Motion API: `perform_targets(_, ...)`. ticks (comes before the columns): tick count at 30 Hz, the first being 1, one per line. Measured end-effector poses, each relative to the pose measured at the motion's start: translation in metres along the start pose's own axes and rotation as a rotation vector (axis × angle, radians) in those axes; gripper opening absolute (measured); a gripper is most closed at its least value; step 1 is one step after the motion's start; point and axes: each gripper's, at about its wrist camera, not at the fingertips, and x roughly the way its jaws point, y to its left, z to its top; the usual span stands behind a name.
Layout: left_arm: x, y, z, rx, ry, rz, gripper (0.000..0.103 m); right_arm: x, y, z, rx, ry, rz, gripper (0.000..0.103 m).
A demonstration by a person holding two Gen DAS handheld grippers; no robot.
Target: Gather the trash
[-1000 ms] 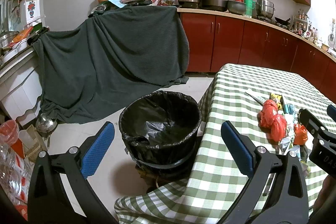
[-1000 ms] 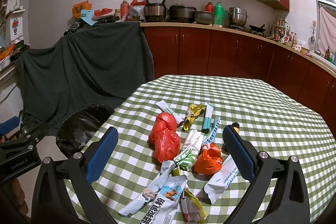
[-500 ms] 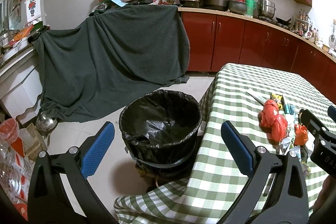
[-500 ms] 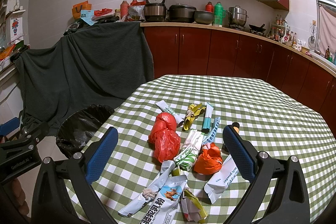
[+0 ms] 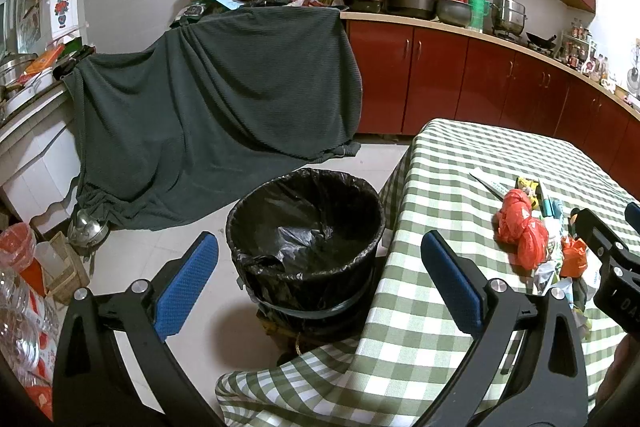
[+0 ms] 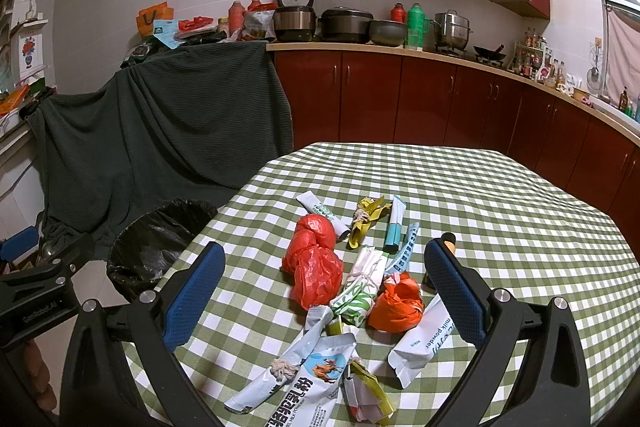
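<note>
Awaiting pickup: trash heaped on the table, directly ahead of the right claw, which is spread wide and empty. Left claw likewise released, holding nothing, poised over the bin standing off the table's edge. Risks: red bag and orange wad lie touching the sachets; a pinch may drag neighbours along. Flat sachets may slip the pads. Items carried leftward could drop short of the bin onto the floor.
</note>
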Motion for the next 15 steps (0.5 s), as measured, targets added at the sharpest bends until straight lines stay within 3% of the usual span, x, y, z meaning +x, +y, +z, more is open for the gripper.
perform_targets(15,0.0002,0.0003,0.0003,-0.001,0.002,-0.001,0.099,-0.0007,-0.0005,-0.0006,0.001,0.0,0.001,0.097)
